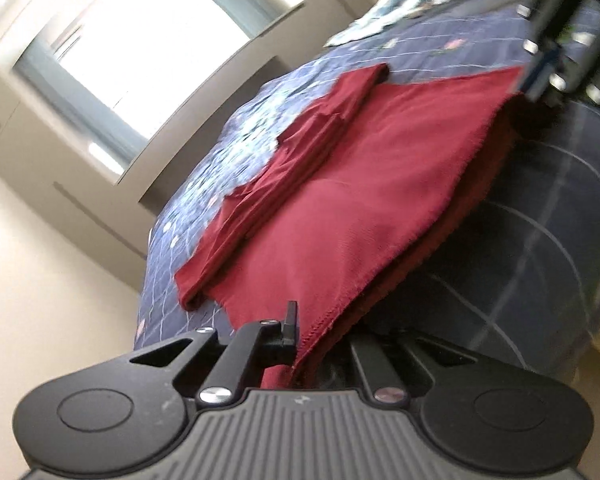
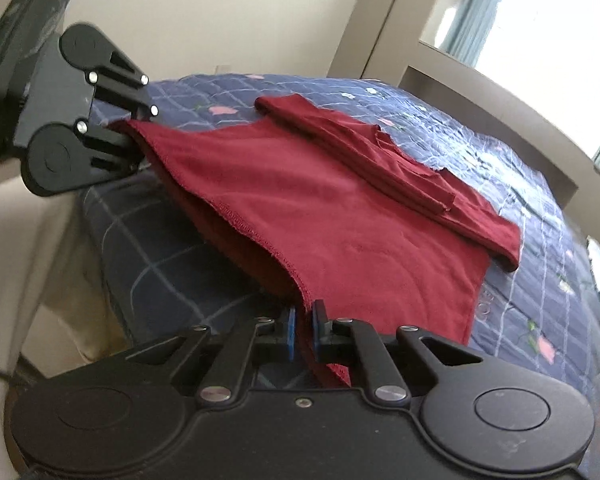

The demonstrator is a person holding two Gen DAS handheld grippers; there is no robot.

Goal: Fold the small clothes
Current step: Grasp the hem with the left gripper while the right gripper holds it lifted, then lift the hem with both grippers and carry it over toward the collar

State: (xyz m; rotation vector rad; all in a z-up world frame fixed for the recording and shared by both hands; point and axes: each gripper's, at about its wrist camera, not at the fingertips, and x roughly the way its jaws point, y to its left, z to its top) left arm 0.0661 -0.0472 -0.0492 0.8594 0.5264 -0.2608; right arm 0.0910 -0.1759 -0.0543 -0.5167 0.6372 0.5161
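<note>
A dark red shirt [image 1: 340, 200] lies on a navy quilted bed, its sleeves folded in over the body. Its hem edge hangs past the bed's side. My left gripper [image 1: 312, 332] is shut on one hem corner; it also shows in the right wrist view [image 2: 134, 142] at the far corner. My right gripper [image 2: 304, 330] is shut on the other hem corner of the shirt [image 2: 340, 216], blue pads pinching the stitched edge. It shows blurred in the left wrist view [image 1: 528, 88] at the upper right.
The navy quilt [image 2: 520, 152] with a grid pattern and pink flowers covers the bed. Light-coloured clothes [image 1: 384, 16] lie further along the bed. A bright window [image 1: 140, 52] and beige walls stand behind. The bed's side [image 1: 540, 248] drops below the hem.
</note>
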